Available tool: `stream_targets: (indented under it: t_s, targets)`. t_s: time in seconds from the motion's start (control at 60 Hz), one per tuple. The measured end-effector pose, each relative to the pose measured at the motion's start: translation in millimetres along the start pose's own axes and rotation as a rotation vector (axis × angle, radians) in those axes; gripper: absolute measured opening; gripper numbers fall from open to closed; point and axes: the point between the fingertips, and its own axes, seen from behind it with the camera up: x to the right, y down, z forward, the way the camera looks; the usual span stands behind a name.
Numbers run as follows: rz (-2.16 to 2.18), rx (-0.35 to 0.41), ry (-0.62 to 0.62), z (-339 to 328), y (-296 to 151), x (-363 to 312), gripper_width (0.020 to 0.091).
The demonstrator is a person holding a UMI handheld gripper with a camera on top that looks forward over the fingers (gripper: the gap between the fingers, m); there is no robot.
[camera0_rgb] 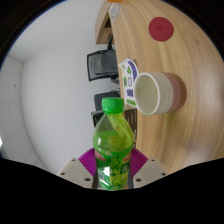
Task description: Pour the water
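holding green bottle (112, 140) — claw (112, 165) clamped on its body, pads at both sides.
mug (152, 93) on surface (190, 55) just beyond — tilt slowly, neck over rim.

Gripper-mounted, forward-facing, close, tilted view

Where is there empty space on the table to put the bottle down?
The tool grips the green bottle. Bare wood lies on the table between the white mug and the red coaster. It is crowded around the mug.
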Motion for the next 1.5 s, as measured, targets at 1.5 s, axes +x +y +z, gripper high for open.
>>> stream_targets:
  t_s: [1.5]
  targets:
    - [-1.600,0.327,0.351,-55.2,-296.6,5.6,0.0435]
